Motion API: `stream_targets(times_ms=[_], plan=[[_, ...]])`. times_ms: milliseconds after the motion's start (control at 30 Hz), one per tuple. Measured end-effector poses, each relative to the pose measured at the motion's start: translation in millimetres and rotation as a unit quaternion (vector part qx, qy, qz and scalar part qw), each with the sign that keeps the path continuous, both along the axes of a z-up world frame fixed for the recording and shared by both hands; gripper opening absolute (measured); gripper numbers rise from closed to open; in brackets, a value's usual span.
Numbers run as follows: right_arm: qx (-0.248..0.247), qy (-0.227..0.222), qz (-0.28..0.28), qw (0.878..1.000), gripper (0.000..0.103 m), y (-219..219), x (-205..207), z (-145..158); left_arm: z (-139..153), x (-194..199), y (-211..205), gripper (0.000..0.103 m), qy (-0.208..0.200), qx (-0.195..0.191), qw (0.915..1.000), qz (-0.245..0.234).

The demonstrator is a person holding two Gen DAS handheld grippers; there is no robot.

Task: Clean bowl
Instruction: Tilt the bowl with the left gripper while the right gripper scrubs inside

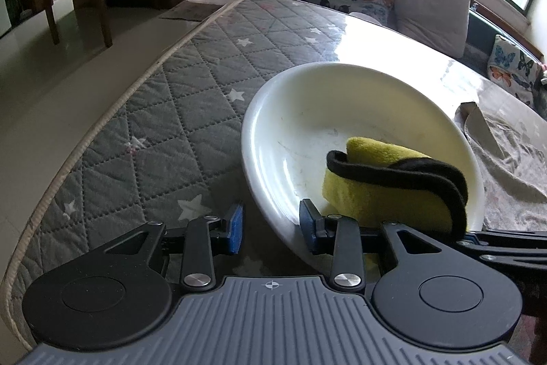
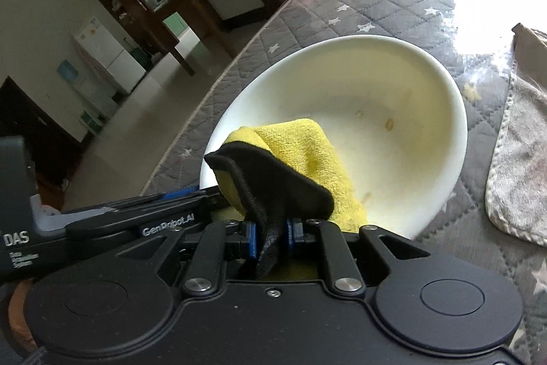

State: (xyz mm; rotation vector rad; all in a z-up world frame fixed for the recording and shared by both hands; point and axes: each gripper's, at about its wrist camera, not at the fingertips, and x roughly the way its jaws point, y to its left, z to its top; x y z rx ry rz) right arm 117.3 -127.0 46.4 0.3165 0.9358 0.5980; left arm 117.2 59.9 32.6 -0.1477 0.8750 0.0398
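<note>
Left wrist view: the left gripper (image 1: pixel 271 230) has its blue-padded fingers (image 1: pixel 236 230) spread apart, one on each side of the near rim of the white bowl (image 1: pixel 301 122). Whether the pads touch the rim cannot be told. The bowl sits tilted on a table (image 1: pixel 164 112) covered with a grey quilted cloth printed with stars. Inside the bowl lies a yellow cloth (image 1: pixel 372 159) with a black edge, reaching in from the right. A pale grey towel (image 1: pixel 512 159) lies crumpled on the table beside the bowl's right side.

Right wrist view: the right gripper (image 2: pixel 271 236) is closed tight on the black edge of the yellow cloth (image 2: pixel 301 153), which bunches up over the bowl's (image 2: pixel 393 84) near rim and rests on its inner wall. A few small brownish specks (image 2: pixel 389 124) show on the bowl's inside. The left gripper's arm (image 2: pixel 147 204) reaches in low from the left toward the rim.
</note>
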Motion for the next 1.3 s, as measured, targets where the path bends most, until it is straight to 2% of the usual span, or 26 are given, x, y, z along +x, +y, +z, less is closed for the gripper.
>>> stream_targets(times_ms=[333,733,967,1300], plan=[[-0.06,-0.057,0.013,0.996,0.015,1,-12,5,2,-10,-1,0.036,0.016,-0.021,0.9996,0.009],[-0.158,-0.142,0.023,0.977,0.015,19,-30,-3,1,-22,-6,0.037,0.033,-0.055,0.9976,0.027],[-0.159,-0.149,0.021,0.976,0.015,17,-36,-5,0,-26,-9,0.039,0.036,-0.068,0.9963,0.04],[-0.166,-0.158,0.026,0.973,0.015,12,-40,-3,-3,-26,-20,0.039,0.042,-0.073,0.996,0.028]])
